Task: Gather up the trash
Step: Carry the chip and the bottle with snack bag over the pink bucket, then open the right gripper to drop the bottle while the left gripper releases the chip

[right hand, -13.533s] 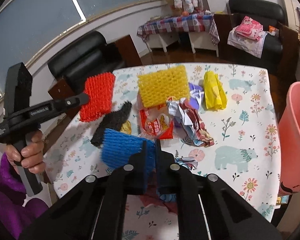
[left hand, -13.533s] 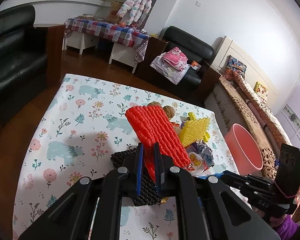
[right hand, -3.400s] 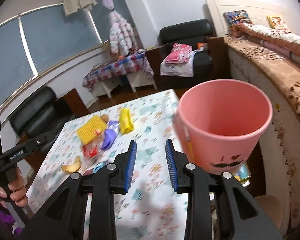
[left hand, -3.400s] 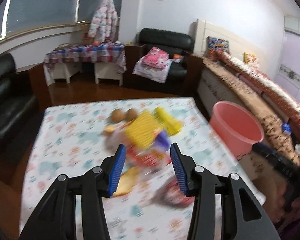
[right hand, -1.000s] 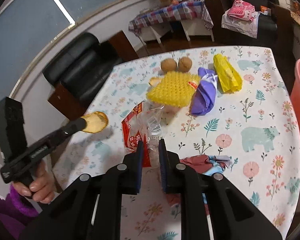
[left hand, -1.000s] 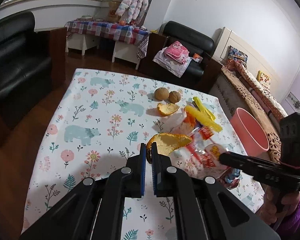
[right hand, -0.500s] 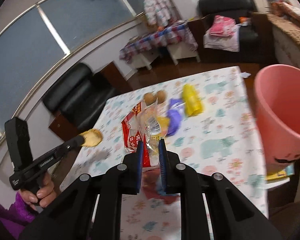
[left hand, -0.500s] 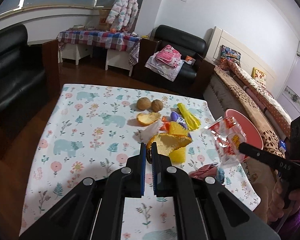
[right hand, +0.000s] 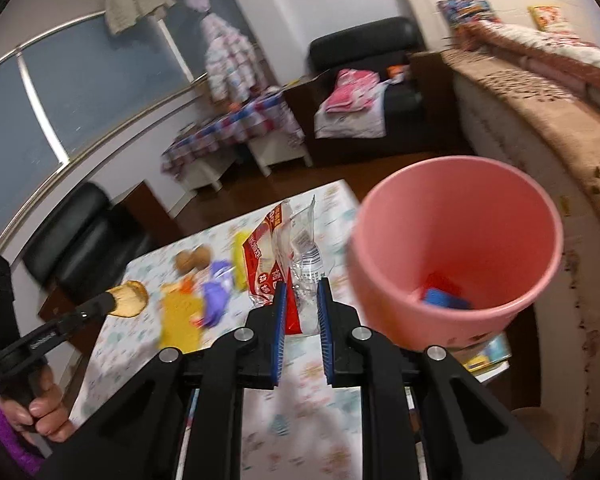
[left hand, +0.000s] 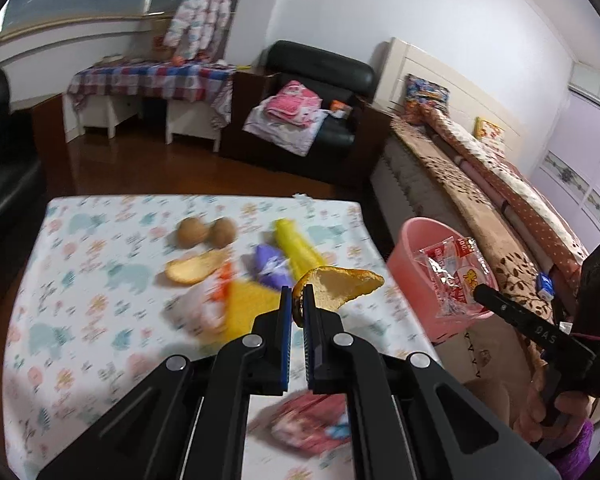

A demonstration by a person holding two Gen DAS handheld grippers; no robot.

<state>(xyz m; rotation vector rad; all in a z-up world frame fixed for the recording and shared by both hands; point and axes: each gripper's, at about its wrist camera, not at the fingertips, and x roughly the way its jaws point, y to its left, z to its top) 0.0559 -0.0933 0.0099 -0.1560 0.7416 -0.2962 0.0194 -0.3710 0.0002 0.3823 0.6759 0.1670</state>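
Note:
My left gripper (left hand: 297, 300) is shut on an orange peel (left hand: 340, 286), held above the flowered table (left hand: 80, 280); the peel (right hand: 129, 298) also shows at the gripper tip in the right wrist view. My right gripper (right hand: 302, 288) is shut on a clear and red snack wrapper (right hand: 288, 256), just left of the pink bin (right hand: 456, 256). In the left wrist view the wrapper (left hand: 456, 276) hangs in front of the bin (left hand: 416, 264). Blue and red pieces (right hand: 444, 294) lie in the bin's bottom.
On the table lie two walnuts (left hand: 206, 232), another orange peel (left hand: 194, 270), a purple wrapper (left hand: 272, 264), a yellow bag (left hand: 296, 248), yellow foam net (left hand: 248, 310) and a red wrapper (left hand: 312, 424). A bed (left hand: 480, 184) runs right of the bin; black sofas stand around.
Both grippers have swung right towards the pink bin, carrying the peel and the wrapper. The bin now fills the right wrist view, and the wrapper hangs close beside its rim.

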